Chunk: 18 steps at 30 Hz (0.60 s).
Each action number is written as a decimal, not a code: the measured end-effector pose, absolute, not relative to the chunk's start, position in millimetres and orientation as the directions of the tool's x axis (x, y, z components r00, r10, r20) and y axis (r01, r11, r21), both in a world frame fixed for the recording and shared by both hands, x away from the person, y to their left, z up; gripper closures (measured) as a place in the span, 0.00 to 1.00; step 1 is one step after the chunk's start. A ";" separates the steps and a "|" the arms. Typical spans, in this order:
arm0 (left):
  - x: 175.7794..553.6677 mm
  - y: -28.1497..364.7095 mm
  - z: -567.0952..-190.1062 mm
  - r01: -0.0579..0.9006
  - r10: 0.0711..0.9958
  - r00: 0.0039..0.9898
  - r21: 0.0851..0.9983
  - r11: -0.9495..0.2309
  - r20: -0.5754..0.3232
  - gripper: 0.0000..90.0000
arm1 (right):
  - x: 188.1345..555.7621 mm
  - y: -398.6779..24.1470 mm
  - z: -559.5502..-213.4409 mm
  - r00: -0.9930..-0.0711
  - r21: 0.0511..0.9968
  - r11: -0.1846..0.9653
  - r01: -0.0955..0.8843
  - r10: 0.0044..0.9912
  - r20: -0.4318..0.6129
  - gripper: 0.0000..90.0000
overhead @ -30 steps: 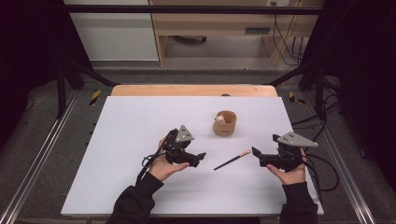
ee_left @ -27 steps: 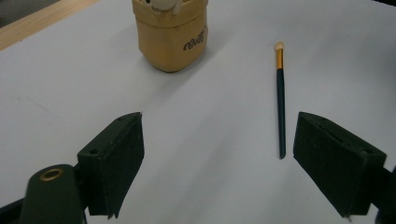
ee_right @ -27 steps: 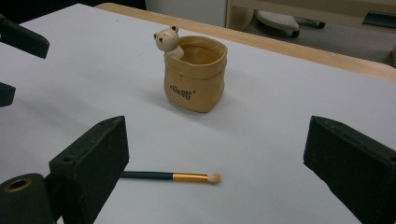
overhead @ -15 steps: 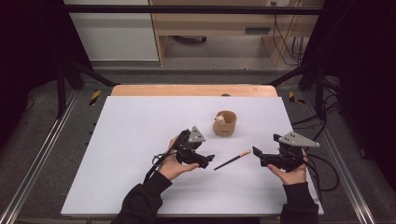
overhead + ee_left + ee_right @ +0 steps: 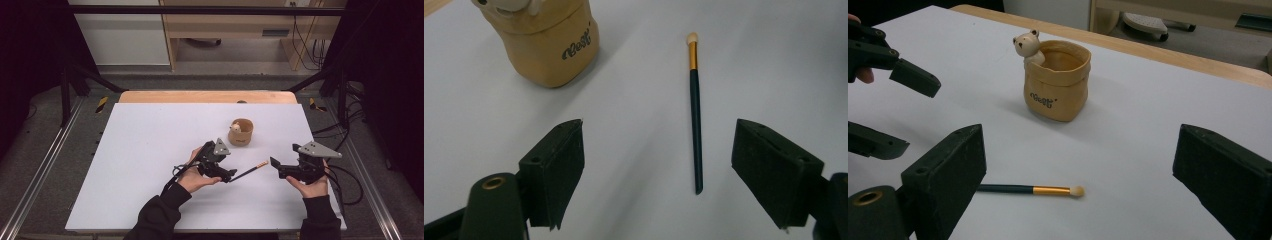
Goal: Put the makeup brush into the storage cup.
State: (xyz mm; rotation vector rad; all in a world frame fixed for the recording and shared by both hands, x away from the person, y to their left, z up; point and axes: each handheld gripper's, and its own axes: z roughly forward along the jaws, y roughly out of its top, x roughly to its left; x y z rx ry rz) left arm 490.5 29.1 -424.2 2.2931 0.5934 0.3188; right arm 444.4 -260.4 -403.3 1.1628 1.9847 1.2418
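Note:
A thin makeup brush (image 5: 250,171) with a dark handle, gold ferrule and pale tip lies flat on the white table. My left gripper (image 5: 229,175) sits at its handle end. In the left gripper view the brush (image 5: 695,125) lies between the jaws of my left gripper (image 5: 659,130), nearer the right one and touching neither. These jaws have just been closing a little and are still wide apart. My right gripper (image 5: 275,167) rests open just right of the brush tip, facing the brush (image 5: 1033,190) and the left gripper (image 5: 903,112). Nothing is between the jaws of my right gripper (image 5: 1080,135).
A small tan pouch-shaped cup (image 5: 241,132) with a bear figure on its rim stands upright behind the brush, also visible as the cup (image 5: 1058,85) and cup (image 5: 546,42). The white table top (image 5: 150,150) has a wooden far edge (image 5: 207,96). Black frame posts flank it.
My left hand has slid to the right across the table until its jaws straddle the brush's handle end. The right hand and the brush have stayed where they were.

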 end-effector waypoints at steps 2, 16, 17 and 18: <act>491.0 26.9 -425.2 0.315 0.495 0.867 0.702 -0.638 0.061 0.24 | 444.4 -260.4 -403.2 -0.495 0.896 0.211 0.390 0.869 0.011 0.08; 494.4 8.6 -431.7 0.308 0.466 0.883 0.675 -0.671 0.061 0.28 | 443.7 -261.9 -401.8 -0.493 0.899 0.204 0.387 0.870 0.015 0.08; 495.1 5.6 -432.4 0.306 0.461 0.885 0.670 -0.676 0.060 0.28 | 443.8 -262.0 -401.7 -0.493 0.900 0.203 0.387 0.870 0.016 0.08; 495.2 3.9 -432.8 0.307 0.459 0.887 0.669 -0.677 0.058 0.29 | 443.8 -262.0 -401.7 -0.493 0.899 0.203 0.387 0.870 0.015 0.08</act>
